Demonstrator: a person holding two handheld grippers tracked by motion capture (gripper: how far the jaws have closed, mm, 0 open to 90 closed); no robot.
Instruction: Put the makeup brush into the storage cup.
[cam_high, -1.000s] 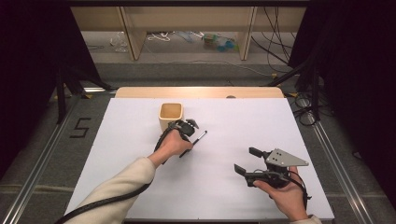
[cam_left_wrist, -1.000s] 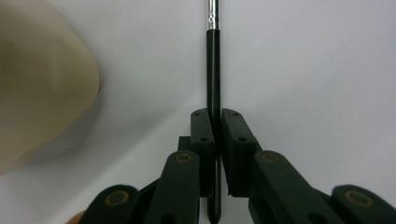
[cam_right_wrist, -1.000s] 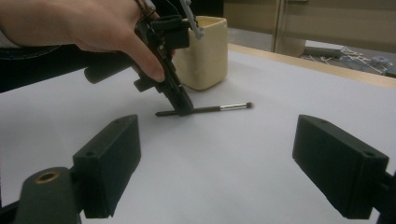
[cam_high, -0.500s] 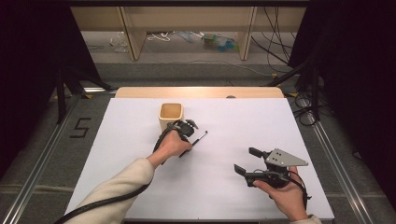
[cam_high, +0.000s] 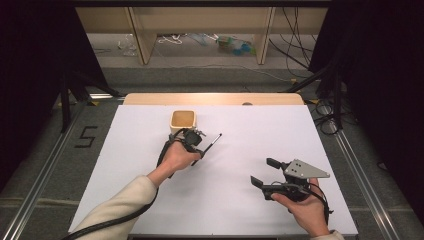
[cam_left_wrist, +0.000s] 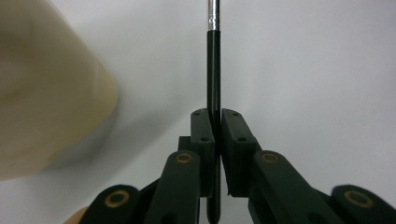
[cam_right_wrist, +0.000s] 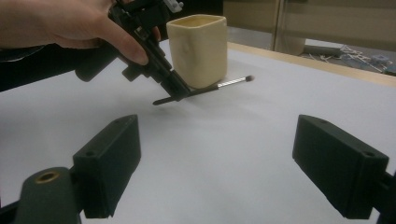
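Observation:
A thin black brush (cam_high: 213, 143) with a silver ferrule is pinched in my left gripper (cam_high: 199, 152), just right of a cream square cup (cam_high: 183, 120) on the white table (cam_high: 240, 125). In the left gripper view the pads are shut on the brush handle (cam_left_wrist: 213, 70), its tip pointing away, with the cup (cam_left_wrist: 46, 93) blurred close at the left. The right gripper view shows the brush (cam_right_wrist: 229, 84) held nearly level, just above the table in front of the cup (cam_right_wrist: 198, 46). My right gripper (cam_high: 264, 172) is held at the front right, jaws wide apart (cam_right_wrist: 219, 140) and nothing between them.
The white sheet covers the table up to a wooden strip (cam_high: 215, 98) at the far edge. Beyond it are shelf legs, loose cables and clutter on the floor (cam_high: 230, 45). Metal rails (cam_high: 50, 165) run along both sides of the table.

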